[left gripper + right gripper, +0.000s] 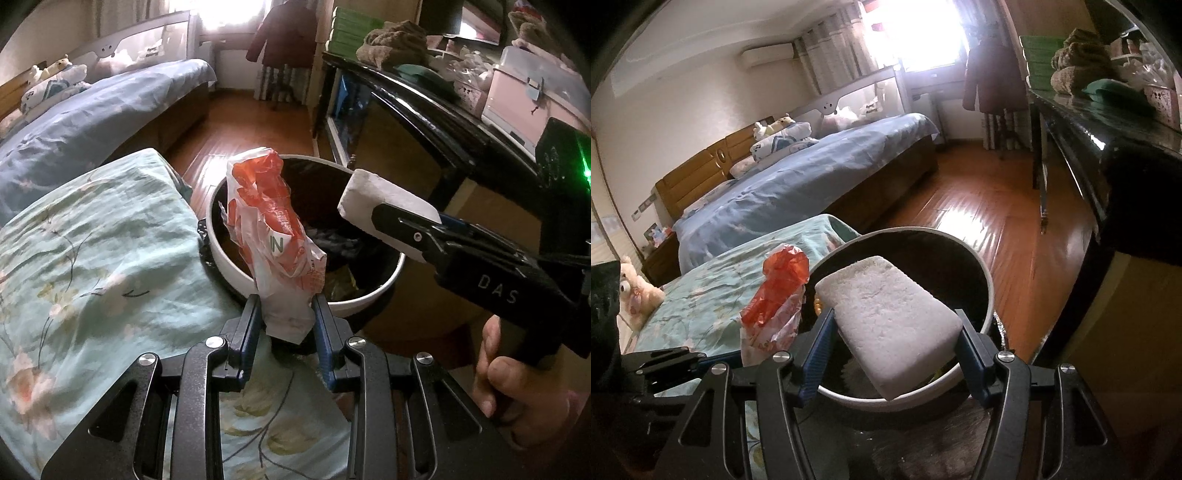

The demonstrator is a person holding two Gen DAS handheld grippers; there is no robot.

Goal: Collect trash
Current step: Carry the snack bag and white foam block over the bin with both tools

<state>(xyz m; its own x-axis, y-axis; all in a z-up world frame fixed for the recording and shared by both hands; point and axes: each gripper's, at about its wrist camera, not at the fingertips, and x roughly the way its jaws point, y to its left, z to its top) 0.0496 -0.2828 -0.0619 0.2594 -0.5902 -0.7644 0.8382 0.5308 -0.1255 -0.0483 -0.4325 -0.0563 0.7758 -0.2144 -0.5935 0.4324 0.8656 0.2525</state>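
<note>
Nearby, trash bin (236, 269), bed (798, 192), dark table (424, 110)

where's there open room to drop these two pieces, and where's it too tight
Open room: the dark inside of the trash bin, below the white foam block and beside the red-and-white plastic bag. Bare wood floor lies between the blue bed and the black table. The tabletop is crowded.

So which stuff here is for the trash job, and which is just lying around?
For the job:
- red-and-white plastic bag, held by the left gripper
- white foam block, held by the right gripper
- trash bin

Just lying about:
- teddy bear
- pink box
- hanging coat
</note>
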